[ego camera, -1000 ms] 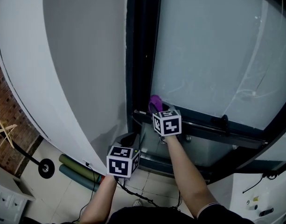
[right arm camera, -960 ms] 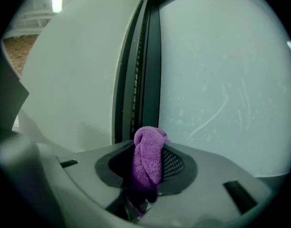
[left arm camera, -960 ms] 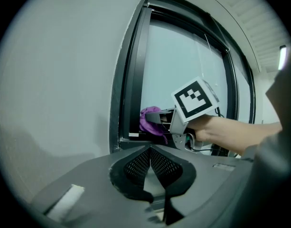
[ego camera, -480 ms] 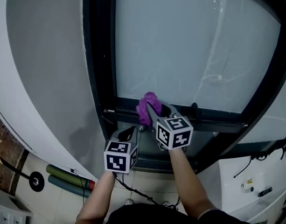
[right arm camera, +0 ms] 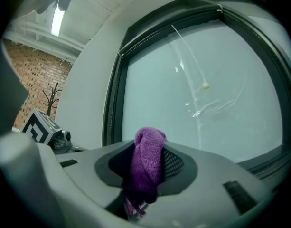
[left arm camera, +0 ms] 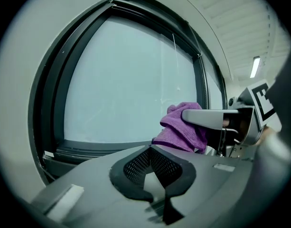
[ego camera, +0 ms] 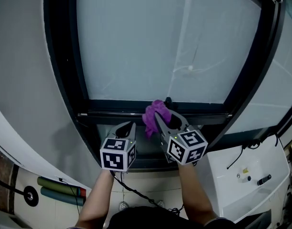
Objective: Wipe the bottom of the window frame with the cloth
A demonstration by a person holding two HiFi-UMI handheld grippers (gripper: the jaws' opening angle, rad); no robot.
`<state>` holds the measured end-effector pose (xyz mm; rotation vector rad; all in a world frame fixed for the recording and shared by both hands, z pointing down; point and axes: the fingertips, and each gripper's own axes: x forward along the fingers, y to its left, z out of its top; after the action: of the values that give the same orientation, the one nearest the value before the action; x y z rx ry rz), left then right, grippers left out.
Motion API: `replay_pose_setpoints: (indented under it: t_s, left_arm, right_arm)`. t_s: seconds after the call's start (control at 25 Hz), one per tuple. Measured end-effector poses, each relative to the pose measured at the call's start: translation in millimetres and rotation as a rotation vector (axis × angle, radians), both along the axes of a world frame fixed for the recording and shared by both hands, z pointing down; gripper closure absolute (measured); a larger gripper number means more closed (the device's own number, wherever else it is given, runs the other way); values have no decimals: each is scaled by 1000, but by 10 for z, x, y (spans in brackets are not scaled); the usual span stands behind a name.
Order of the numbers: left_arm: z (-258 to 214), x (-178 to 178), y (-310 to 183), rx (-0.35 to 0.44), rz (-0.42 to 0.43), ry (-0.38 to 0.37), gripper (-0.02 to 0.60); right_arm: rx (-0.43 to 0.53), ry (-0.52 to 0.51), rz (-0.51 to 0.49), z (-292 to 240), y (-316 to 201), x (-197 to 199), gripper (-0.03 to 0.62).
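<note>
1. Right gripper (ego camera: 161, 120) was seen pinching a bunched purple cloth (ego camera: 153, 113). In the right gripper view the cloth was clamped between the two dark pads, with a rounded fold standing past the tips and a frayed end hanging below.
2. The cloth was held at the bottom rail (ego camera: 112, 112) of the window frame, roughly midway along that rail and just beside a small dark knob (ego camera: 168, 100). Whether cloth and rail were touching could not be told.
3. The right forearm (ego camera: 193, 194) was stretched forward towards the bottom rail and angled slightly leftward. The right marker cube (ego camera: 186, 147) was carried below the rail.
4. The left gripper (ego camera: 127, 127) was held with its jaws pressed together and nothing between them. It was pointed up at the bottom rail from below, left of the cloth and apart from both.
5. The left forearm (ego camera: 95, 199) was raised almost straight towards the rail. The left marker cube (ego camera: 118, 154) was carried below the rail, near the right cube.
6. The glass pane (ego camera: 136, 46) was seen above the bottom rail, marked with faint pale streaks.
7. A white box (ego camera: 241, 175) with cables was seen below the rail's right end, and two dark rolls (ego camera: 60, 191) were seen lying on the floor below its left end.
</note>
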<state>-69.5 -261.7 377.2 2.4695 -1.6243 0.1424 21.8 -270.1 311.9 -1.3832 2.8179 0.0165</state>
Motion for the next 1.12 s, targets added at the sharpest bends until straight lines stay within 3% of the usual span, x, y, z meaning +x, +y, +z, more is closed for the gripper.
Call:
replay_pose_setpoints:
  t_s: [0.4, 1.12]
  left_arm:
    - [-30, 431, -46, -3, 59, -14, 571]
    - [-58, 550, -134, 0, 61, -19, 571]
  right_arm:
    - [-29, -15, 39, 175, 97, 454, 464]
    - [-31, 3, 27, 200, 46, 537, 464]
